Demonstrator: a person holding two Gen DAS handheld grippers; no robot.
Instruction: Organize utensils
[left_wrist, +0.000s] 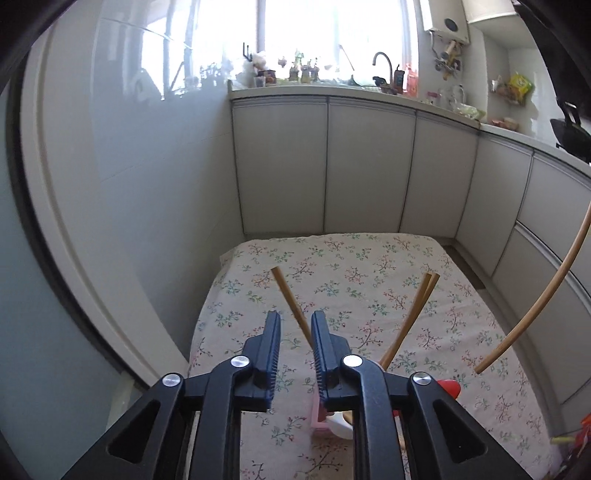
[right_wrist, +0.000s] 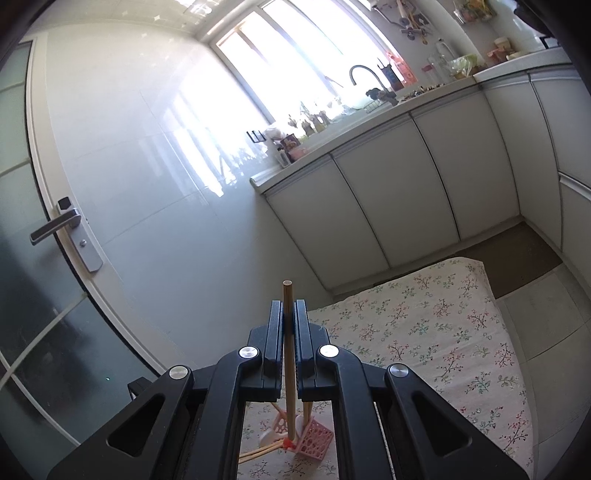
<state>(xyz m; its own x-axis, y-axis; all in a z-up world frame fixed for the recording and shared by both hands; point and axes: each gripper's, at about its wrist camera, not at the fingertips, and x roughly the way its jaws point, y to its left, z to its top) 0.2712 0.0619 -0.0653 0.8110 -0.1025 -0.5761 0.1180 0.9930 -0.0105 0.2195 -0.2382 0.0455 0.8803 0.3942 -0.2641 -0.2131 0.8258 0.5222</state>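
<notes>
Right gripper was clamped tight on one bamboo chopstick, held upright with the round tip poking past the ribbed blue pads, lower end aimed down at the pink holder below, so probably mid-drop into the holder, my guess. Same chopstick showed in the left view as a long curved stick on the right, bent only by the lens. Left gripper had jaws parted, a moderate gap, nothing gripped; a chopstick leaning out of the holder passed behind the gap, not touched as far as I could tell. Two more chopsticks leaned together the other way, fanned out since the holder is short and they're long. The holder, seen in the left view too, was pink plastic with a perforated lattice wall, square-ish, a white spoon inside or against it, hard to say. A red piece beside it, unclear what. More sticks lay flat on the table near the holder. Tablecloth was soft floral fabric, slightly wrinkled. Left likely waiting to steady the holder.
</notes>
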